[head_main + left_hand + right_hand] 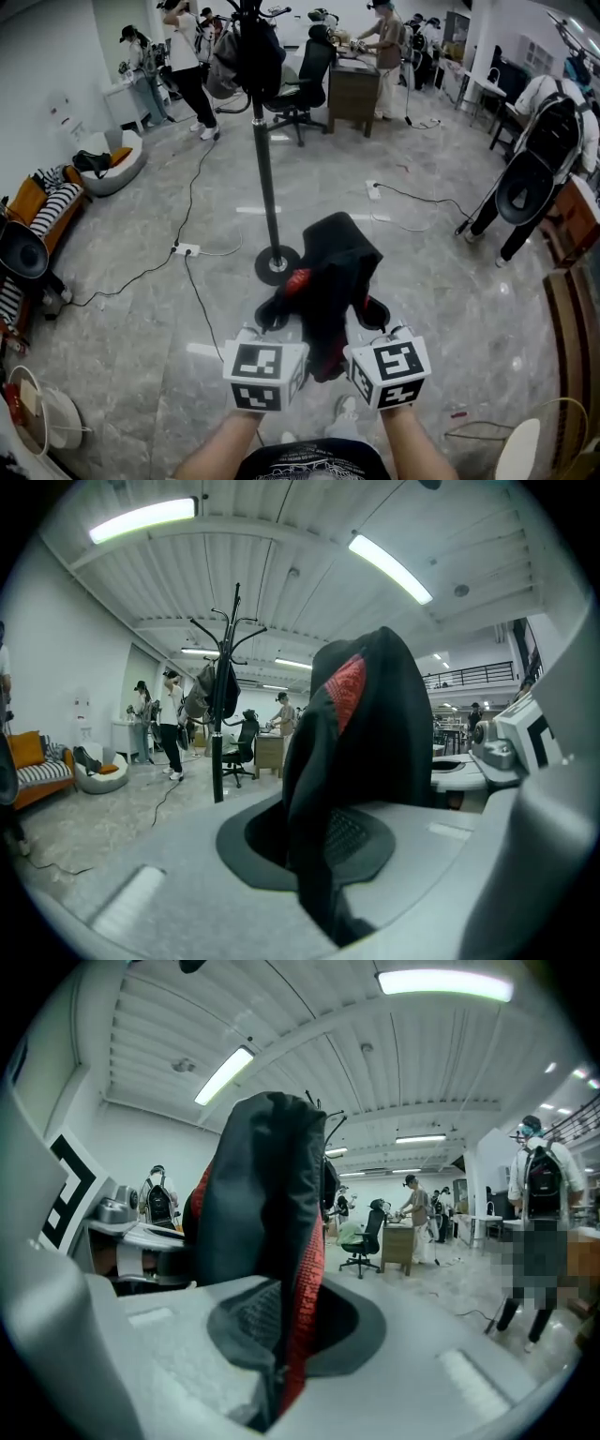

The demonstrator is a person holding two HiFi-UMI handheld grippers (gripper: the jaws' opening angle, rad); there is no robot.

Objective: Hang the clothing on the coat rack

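Observation:
I hold a black garment with red trim (330, 281) up in front of me, pinched from both sides. My left gripper (272, 323) is shut on its left edge, and the dark cloth (361, 733) rises from between those jaws. On the other side my right gripper (373, 317) is shut on the red-edged fold (267, 1241). The black coat rack (265, 169) stands just beyond the garment on a round base (277, 264). Dark items (246, 52) hang on its upper hooks, and its top (228, 635) shows in the left gripper view.
A power strip (186, 249) and cables lie on the grey floor left of the rack. A black office chair (305, 80) and a desk (354, 89) stand behind it. People work at the far wall and at the right (539, 159). A striped sofa (42, 211) lines the left side.

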